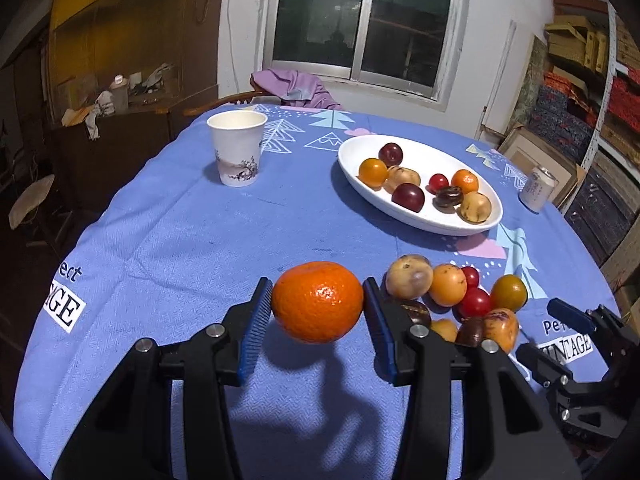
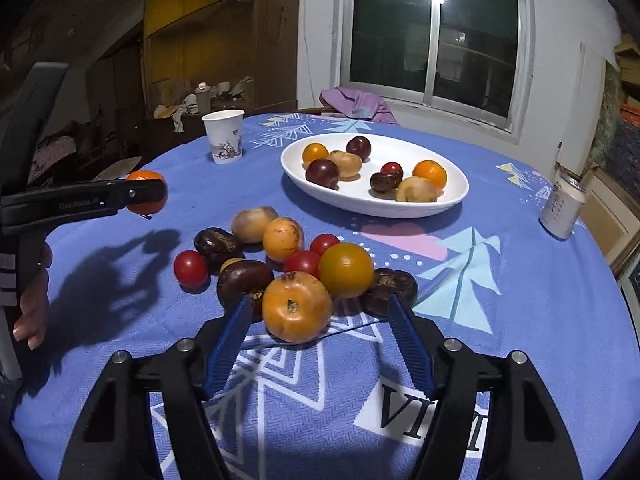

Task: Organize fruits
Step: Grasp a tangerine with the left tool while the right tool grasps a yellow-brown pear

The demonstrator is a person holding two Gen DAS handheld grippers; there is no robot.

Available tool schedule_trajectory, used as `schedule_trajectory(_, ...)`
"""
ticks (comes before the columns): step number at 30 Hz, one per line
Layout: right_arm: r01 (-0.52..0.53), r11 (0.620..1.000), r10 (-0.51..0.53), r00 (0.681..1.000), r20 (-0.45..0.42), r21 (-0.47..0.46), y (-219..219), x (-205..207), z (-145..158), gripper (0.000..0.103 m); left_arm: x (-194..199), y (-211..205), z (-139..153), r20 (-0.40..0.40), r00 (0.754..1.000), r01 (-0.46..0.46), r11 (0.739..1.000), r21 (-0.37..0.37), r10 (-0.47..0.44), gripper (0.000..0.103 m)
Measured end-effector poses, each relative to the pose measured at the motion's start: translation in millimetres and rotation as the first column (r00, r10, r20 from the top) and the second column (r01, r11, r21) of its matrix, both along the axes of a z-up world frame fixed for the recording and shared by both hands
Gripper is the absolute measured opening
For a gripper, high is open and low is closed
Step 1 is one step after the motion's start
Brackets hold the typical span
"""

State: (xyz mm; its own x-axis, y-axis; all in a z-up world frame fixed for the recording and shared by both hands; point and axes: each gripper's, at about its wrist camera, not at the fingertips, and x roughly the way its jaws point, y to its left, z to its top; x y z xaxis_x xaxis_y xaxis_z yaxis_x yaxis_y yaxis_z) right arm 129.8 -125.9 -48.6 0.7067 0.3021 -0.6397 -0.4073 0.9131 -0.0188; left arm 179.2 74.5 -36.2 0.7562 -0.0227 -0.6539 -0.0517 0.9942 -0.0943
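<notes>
Nearest the L wrist cam: left gripper (image 1: 318, 312) closed on a mandarin (image 1: 318, 302), both blue pads touching its flanks; fruit is lifted clear of the blue tablecloth (image 1: 180, 240), shadow falling beneath it. Mandarin's wide axis runs pad to pad, so grip is across the broad side.

Nearest the R wrist cam: right gripper (image 2: 320, 320) spread wide, holding nothing; its fingers flank an orange persimmon-like fruit (image 2: 297, 307), stem scar facing cam, without touching it. Fruit rests on cloth at front of the loose fruit pile (image 2: 280, 256) (cherry tomatoes, dark plums, tan and orange rounds, approx 11 pcs, several touching).

Mid-distance: white oval plate (image 1: 416, 218) lies ahead and to the R of the held mandarin, long axis running L-near to R-far; holds 8 fruits w/ bare room at its near rim and L end. Judgement: carry path goes fwd-right over open cloth, passing L of the pile; L gripper holds the load, R gripper is nearer the pile. Risk: rolling on release, knocking plated fruit.

Far: paper cup (image 1: 237, 148) far L, well apart from path; drink can (image 1: 538, 188) beside plate's R end near table edge; window (image 1: 364, 20) behind.
</notes>
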Motion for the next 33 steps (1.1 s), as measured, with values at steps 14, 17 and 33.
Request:
schedule_trajectory(14, -0.037, 0.999, 0.035, 0.993, -0.116, -0.013, 18.2, 12.3, -11.8, 0.058, -0.5, -18.1, -6.8, -0.026, 0.998, 0.051, 0.998, 0.04, -0.05, 0.046)
schedule_trajectory(17, -0.031, 1.0, 0.03, 0.99, -0.138, -0.003, 20.9, 17.7, -13.4, 0.058, -0.5, -18.2, -7.0, -0.03, 0.998, 0.05, 0.998, 0.042, -0.049, 0.046)
schedule_trajectory(33, 0.009, 0.993, 0.009, 0.987, -0.158, 0.113, 4.2, 21.4, -10.9, 0.044, 4.7, -21.4, -14.4, -0.054, 0.997, 0.057, 0.997, 0.054, -0.055, 0.046)
